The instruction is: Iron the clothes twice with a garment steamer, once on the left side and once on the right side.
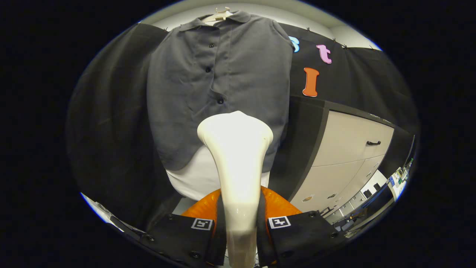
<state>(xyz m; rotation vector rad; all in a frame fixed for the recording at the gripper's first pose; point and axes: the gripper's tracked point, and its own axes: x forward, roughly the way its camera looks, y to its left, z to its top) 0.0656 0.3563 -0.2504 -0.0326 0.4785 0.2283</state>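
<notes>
The claw (241, 232) grips the neck of a glossy cream-white plastic garment steamer (238, 163), whose lower handle runs out of sight between the fingers. Its flared head faces away, hiding the steam face and covering the lower placket of the dark grey button-front shirt (219, 85). Only the top of the pale hanger (220, 14) clears the collar. Items past the beige cabinet (353, 149) are too small to identify.

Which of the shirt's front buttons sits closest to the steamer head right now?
The lowest button, just above the white steamer head held in the gripper. The other two sit higher up the grey shirt, toward the collar.
</notes>
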